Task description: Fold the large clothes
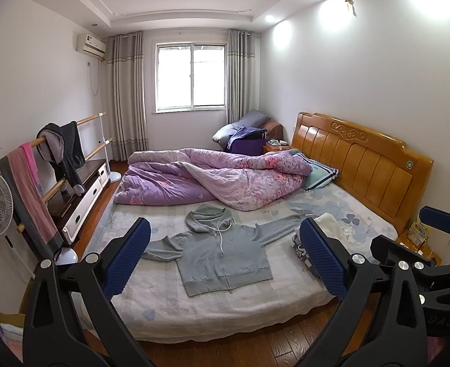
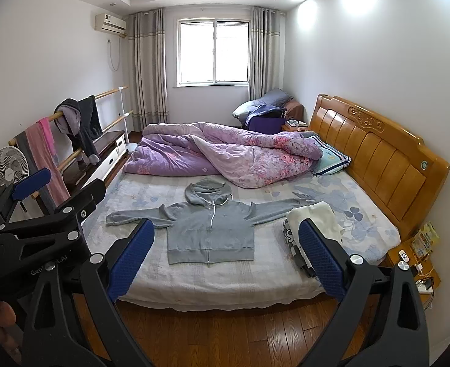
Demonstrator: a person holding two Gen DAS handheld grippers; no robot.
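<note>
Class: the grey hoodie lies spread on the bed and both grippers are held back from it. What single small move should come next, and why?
Probably bring the left gripper forward and down to the hoodie's nearer sleeve end. The hoodie lies flat, front up, sleeves spread wide, on the bed, so nothing is folded yet. Both grippers stand with jaws open and empty, off the bed's near edge; the right gripper can take the other sleeve.

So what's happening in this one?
A person holds two grippers above the near edge of the bed. A grey hoodie lies flat on it, zipped, sleeves spread, untouched. The left gripper and right gripper both have open, empty jaws. Folded clothes sit beside it. Folding has not begun.
</note>
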